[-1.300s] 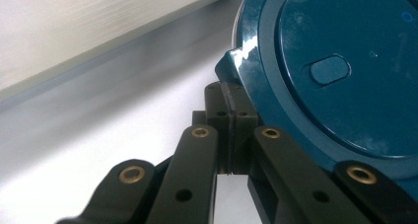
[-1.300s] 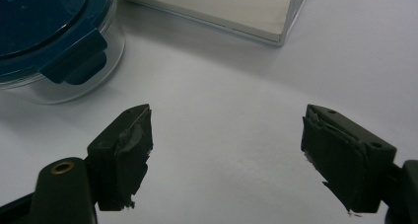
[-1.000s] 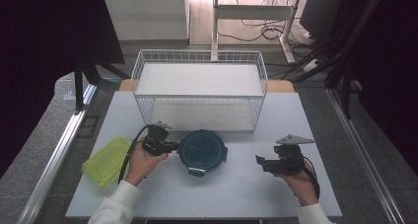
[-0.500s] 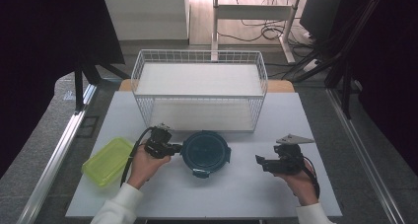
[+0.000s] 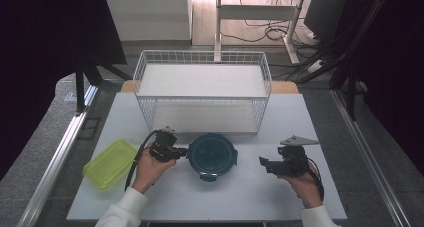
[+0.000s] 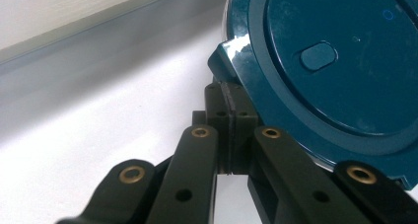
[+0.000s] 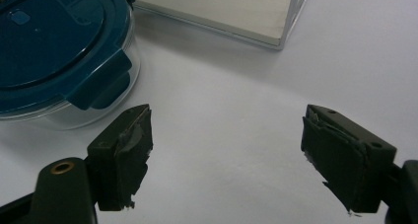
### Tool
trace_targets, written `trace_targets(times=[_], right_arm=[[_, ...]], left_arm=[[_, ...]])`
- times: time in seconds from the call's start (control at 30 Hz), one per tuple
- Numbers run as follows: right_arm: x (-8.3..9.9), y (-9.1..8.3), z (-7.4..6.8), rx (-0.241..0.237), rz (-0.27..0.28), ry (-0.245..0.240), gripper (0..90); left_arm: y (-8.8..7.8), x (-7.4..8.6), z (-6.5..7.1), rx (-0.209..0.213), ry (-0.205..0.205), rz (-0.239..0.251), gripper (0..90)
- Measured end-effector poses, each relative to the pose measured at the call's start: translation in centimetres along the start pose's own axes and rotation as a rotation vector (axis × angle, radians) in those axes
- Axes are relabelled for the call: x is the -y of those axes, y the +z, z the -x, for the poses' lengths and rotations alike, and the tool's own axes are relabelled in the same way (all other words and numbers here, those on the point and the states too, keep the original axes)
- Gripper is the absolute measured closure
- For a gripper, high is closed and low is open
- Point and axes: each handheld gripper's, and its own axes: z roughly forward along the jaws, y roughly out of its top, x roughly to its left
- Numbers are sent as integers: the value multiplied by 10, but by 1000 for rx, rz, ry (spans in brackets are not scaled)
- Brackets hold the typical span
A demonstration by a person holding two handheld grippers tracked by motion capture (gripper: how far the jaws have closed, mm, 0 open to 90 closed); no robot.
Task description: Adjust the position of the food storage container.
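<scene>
My left gripper (image 6: 229, 130) sits clenched against the round container's (image 5: 212, 153) rim — right gripper (image 7: 224, 160) released, nothing between its jaws.

My two grippers are black. My left gripper (image 5: 181, 151) has little gold rings on its black arms. My right gripper (image 5: 264, 162) has a grey plate on top, and I see one gold ring on it too. My sleeves (image 5: 121, 212) are white.

The round box (image 5: 212, 155) has a dark blue-green lid (image 6: 340, 56). The lid is plain, with a tiny blue ring near its edge. Under the lid the bowl (image 7: 106, 103) is clear like glass.

The flat box (image 5: 109, 162) is bright yellow-green.

The wire basket (image 5: 202, 92) is white, and its wires make a pattern of small squares. The table (image 5: 240, 197) is a very pale grey-white.
</scene>
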Motion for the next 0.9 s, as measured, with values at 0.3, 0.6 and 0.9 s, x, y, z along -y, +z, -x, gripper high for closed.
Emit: trace_targets(times=[0.3, 0.6, 0.9], right_arm=[[-2, -7, 1, 3, 37, 12, 199], [-10, -17, -6, -21, 84, 1, 199], [-9, -19, -11, -56, 89, -10, 194]], left_arm=[[-3, 1, -5, 53, -36, 59, 900], [-35, 9, 6, 11, -23, 213, 780], [-54, 13, 16, -15, -21, 214, 260]])
